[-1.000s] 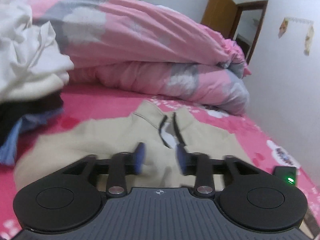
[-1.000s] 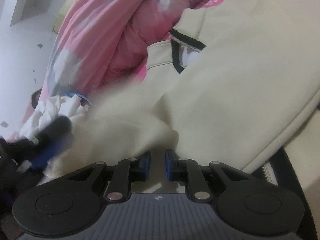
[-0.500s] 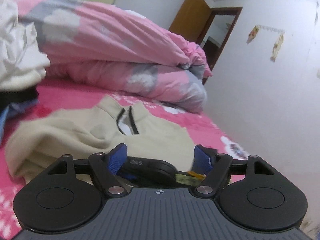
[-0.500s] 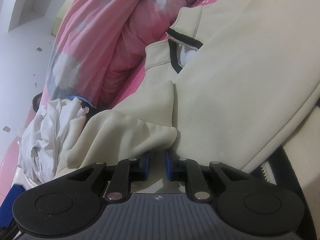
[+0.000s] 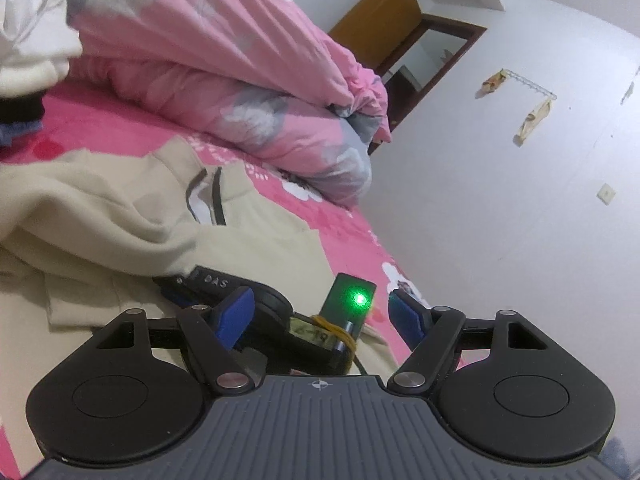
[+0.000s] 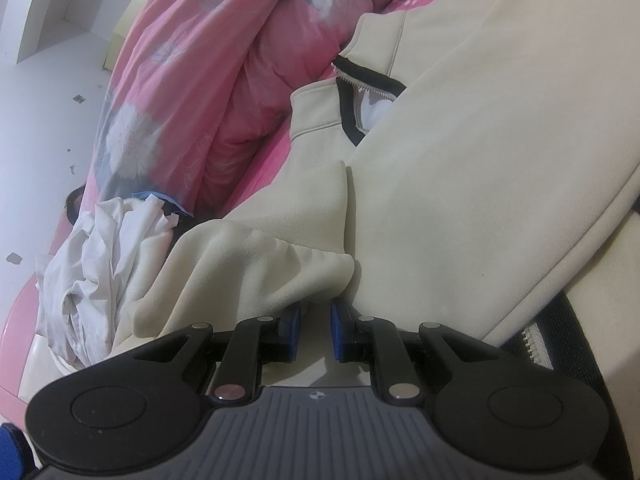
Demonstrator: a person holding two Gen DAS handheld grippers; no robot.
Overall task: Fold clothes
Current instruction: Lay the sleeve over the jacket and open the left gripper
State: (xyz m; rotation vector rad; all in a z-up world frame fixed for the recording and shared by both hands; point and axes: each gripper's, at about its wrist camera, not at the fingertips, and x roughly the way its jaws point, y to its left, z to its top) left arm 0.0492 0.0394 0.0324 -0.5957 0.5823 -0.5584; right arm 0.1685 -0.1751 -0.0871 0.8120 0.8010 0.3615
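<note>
Folding is only partly along, by my reading: the beige jacket [image 6: 480, 160] lies spread on the pink sheet [image 5: 100, 120], collar and half-open zip ahead of both claws, and one sleeve [image 6: 256, 264] is doubled in over the body, bunched rather than smoothed. The body itself is not yet folded over, so the second sleeve, the fold of the body and the tidying look to be left, and a heap of white clothes [image 6: 96, 256] well off to the left of the right claw is still unfolded.

In its own view the right gripper [image 6: 314, 330] sits low over the cloth, angled somewhat downward, its jaws nearly together. Beige fabric from the folded sleeve's edge fills the narrow gap between the blue pads [image 6: 294, 326], and it appears pinched there, though the actual contact is partly hidden by the fingers.

Seen from its own camera, the left gripper [image 5: 320, 312] is held above the jacket's lower part, tilted a little down and rolled so that the room leans. Its jaws stand wide and hold nothing. They opened within the past second. Between and just beyond its fingers [image 5: 236, 314] is the other hand's tool, a black body with a small box showing a green light [image 5: 360, 299]; it is not touched by the pads. A rolled pink quilt [image 5: 240, 80] lies well ahead of this claw, against the wall.
</note>
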